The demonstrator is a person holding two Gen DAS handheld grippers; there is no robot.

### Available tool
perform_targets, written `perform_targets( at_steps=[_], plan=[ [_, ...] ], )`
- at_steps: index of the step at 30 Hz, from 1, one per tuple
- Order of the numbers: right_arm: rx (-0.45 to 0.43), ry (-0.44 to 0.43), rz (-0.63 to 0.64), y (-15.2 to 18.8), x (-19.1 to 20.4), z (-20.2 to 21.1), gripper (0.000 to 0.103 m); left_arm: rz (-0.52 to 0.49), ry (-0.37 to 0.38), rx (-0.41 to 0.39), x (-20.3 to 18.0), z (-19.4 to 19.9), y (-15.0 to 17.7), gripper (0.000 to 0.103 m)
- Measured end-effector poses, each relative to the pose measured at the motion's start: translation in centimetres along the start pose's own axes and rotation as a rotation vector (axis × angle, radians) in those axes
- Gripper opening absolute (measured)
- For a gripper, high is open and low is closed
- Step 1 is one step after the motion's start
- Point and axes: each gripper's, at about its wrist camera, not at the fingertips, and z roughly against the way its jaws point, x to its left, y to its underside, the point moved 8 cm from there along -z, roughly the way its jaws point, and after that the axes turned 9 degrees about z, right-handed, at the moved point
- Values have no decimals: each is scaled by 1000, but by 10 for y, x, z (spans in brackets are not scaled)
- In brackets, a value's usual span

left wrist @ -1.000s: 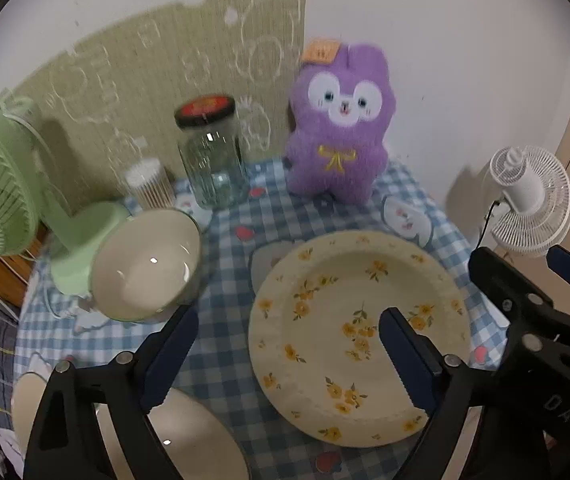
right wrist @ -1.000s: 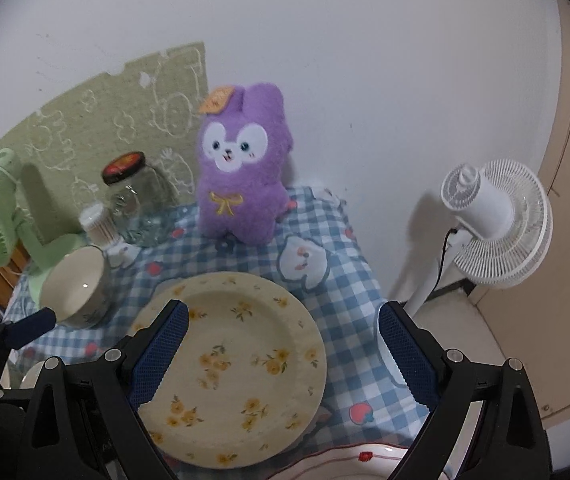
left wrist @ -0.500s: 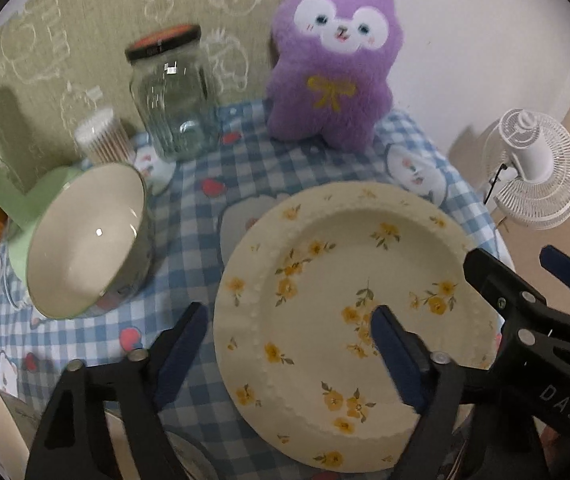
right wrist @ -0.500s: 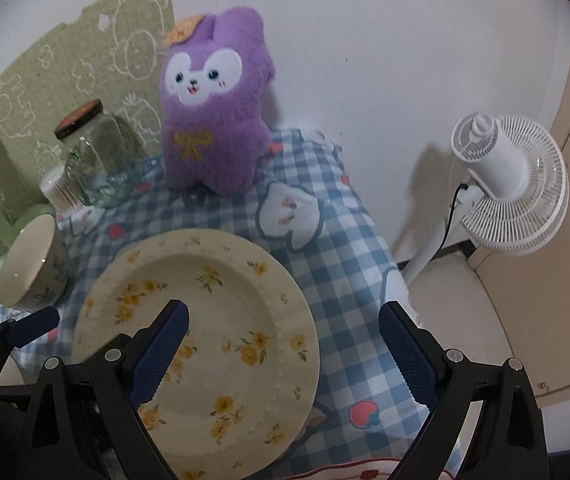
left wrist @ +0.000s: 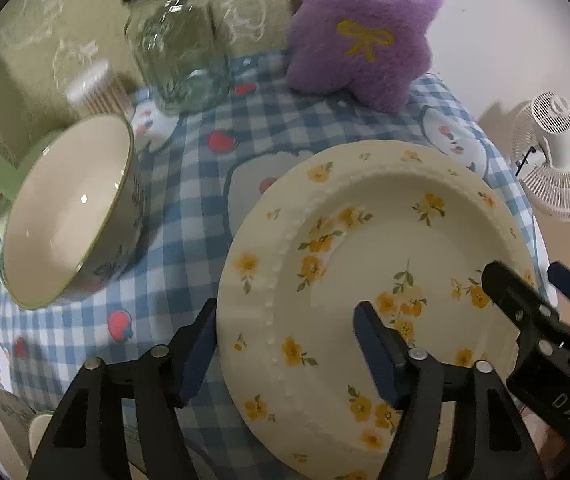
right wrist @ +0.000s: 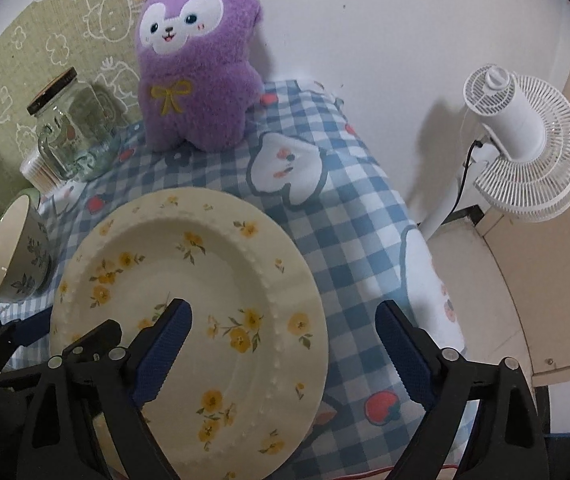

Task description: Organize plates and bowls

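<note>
While a checked cloth covers the surface (right wrist: 365,216) by a white wall, both grippers' fingers straddle the plate (left wrist: 365,240) rims, closing, untouching.

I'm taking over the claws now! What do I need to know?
Left claw: closing, straddling the left rim of the flowered plate, pads not yet pressing.
Right claw: also closing a little, wide around the plate's right rim, nothing gripped.
The plate lies flat on the checked tablecloth. The bowl sits to its left, apart from it. Edges of more dishes show at the lower left corner of the left view; I cannot tell what they are.
Done: nothing stacked that I can see.
Left: probably grip the plate on both sides, lift it, then sort the bowl.
</note>
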Motion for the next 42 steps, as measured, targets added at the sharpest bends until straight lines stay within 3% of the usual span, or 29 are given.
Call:
perform_targets(
  at_steps=[9,14,19,27,32,42],
  plan=[
    [40,-7,6,5,4,-10,83,23,12,28,4,-7,-2,61],
    [70,-33,2,8,9,-18,67,34,22,31,4,-5,-4,56],
    [95,-41,-15,12,9,-20,64,35,33,36,9,-3,-5,50],
    [99,-39,-29,12,8,-20,61,17,21,36,14,2,-2,50],
    [96,-50,-56,13,2,-19,54,14,16,34,12,1,-3,50],
    [84,-9,-39,14,5,-15,54,11,-2,23,7,2,0,50]
  ],
)
